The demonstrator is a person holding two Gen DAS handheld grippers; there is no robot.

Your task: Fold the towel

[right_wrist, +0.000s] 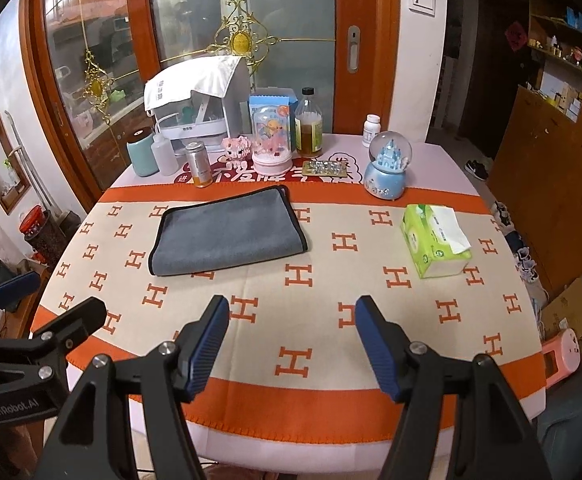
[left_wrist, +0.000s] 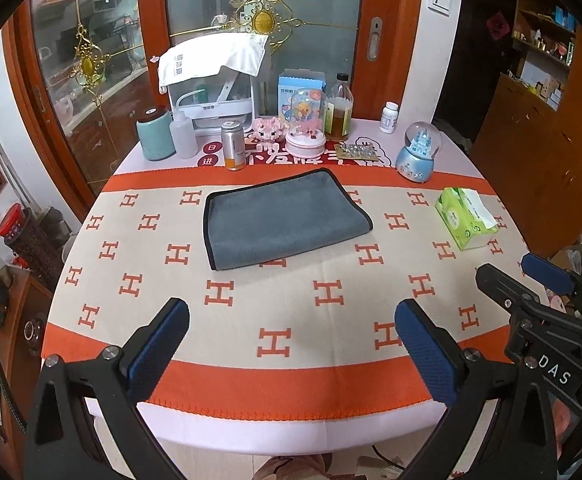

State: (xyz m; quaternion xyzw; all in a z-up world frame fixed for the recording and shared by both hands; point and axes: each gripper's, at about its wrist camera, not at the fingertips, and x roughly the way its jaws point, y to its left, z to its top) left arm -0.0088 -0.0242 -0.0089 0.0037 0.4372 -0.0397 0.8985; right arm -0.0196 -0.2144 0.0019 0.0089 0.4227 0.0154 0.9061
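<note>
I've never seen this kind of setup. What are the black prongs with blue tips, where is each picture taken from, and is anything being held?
They are handheld grippers, one in each of a person's hands, each carrying a fisheye camera that looks along its fingers. One picture looks past the left gripper, the other past the right gripper. Both are open and hold nothing. On the table, on an orange H-patterned cloth, lies a grey towel, already folded over, with a green tissue pack to its right.
</note>
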